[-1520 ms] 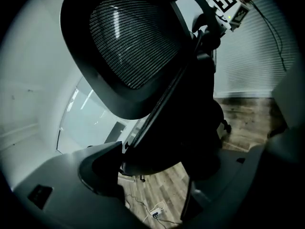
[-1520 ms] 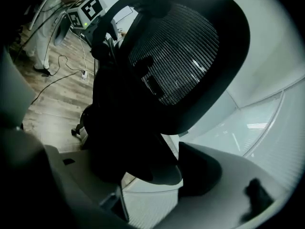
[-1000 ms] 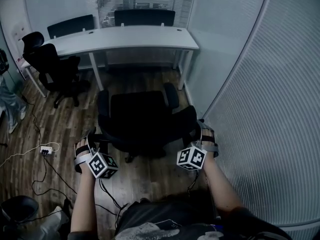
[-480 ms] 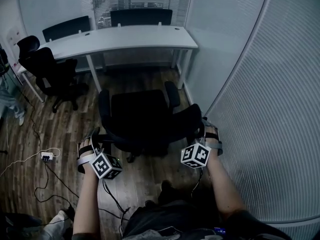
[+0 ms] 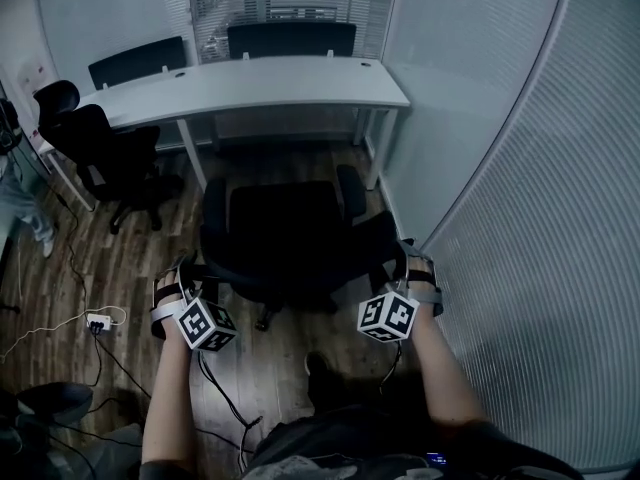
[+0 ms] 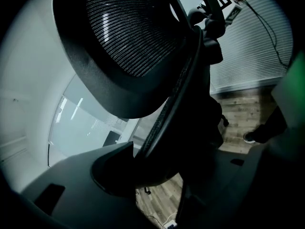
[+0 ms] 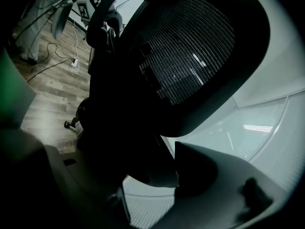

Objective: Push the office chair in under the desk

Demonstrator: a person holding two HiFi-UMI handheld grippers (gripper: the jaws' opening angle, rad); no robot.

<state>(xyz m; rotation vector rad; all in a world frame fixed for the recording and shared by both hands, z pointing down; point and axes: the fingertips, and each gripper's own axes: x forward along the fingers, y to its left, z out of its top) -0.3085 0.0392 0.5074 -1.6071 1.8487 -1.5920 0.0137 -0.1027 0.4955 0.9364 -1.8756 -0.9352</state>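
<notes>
A black office chair [image 5: 285, 233] stands on the wooden floor with its mesh backrest towards me and its seat facing the white desk [image 5: 250, 80]. The seat's front edge is a short way from the desk. My left gripper [image 5: 185, 273] is shut on the backrest's left edge, and my right gripper [image 5: 405, 263] is shut on its right edge. In the left gripper view the backrest [image 6: 124, 37] fills the top and its dark frame runs down between the jaws of the left gripper [image 6: 176, 171]. The right gripper view mirrors this, with the backrest [image 7: 190, 46] above the right gripper [image 7: 133, 175].
A second black chair [image 5: 110, 153] stands at the desk's left end. Two dark chairs [image 5: 290, 38] sit behind the desk. A ribbed glass wall [image 5: 520, 218] runs close along the right. A power strip [image 5: 98, 320] and cables lie on the floor at left.
The chair has rolled a little way towards the desk with both grippers still on its backrest. I have stepped forward behind it.
</notes>
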